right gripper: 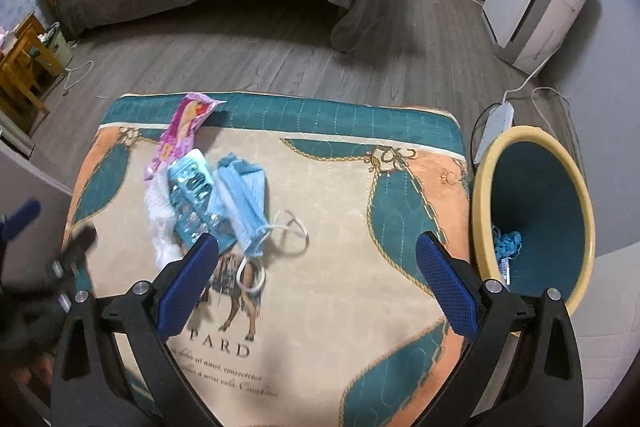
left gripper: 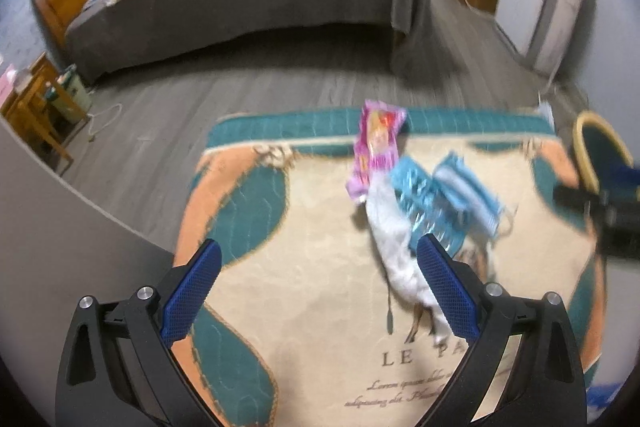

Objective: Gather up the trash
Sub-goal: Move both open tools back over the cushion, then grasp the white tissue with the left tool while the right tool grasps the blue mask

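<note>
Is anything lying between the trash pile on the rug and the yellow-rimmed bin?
Nothing visible. The blue face mask, teal blister pack, white tissue and pink wrapper cluster on the patterned rug; bare rug runs to the yellow-rimmed teal bin at its edge.

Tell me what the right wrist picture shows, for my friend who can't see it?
A pile of trash lies on a rug: a pink wrapper, a blue mask, a shiny blue packet and white tissue. The open right gripper hovers above the rug, and a yellow bin stands at the right.
</note>
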Action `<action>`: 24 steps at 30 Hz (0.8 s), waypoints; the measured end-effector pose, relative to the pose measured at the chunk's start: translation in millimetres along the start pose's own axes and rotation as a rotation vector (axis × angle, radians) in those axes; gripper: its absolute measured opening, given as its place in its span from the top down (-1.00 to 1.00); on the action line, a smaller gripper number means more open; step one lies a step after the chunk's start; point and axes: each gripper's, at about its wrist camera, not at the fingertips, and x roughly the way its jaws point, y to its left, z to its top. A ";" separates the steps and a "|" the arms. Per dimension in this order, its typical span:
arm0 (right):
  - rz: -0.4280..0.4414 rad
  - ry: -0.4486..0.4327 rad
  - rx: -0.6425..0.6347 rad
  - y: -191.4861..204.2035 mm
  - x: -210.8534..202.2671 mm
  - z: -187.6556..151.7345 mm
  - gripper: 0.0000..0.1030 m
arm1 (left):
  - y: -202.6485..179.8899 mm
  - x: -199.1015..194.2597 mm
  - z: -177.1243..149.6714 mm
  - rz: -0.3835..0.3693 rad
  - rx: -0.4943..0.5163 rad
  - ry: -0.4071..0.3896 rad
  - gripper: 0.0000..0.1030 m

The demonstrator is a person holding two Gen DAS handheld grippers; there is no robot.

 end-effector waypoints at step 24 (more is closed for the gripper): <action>0.151 0.210 -0.071 43.0 81.8 13.6 0.40 | -38.1 66.7 -9.4 -0.193 0.042 0.145 -0.52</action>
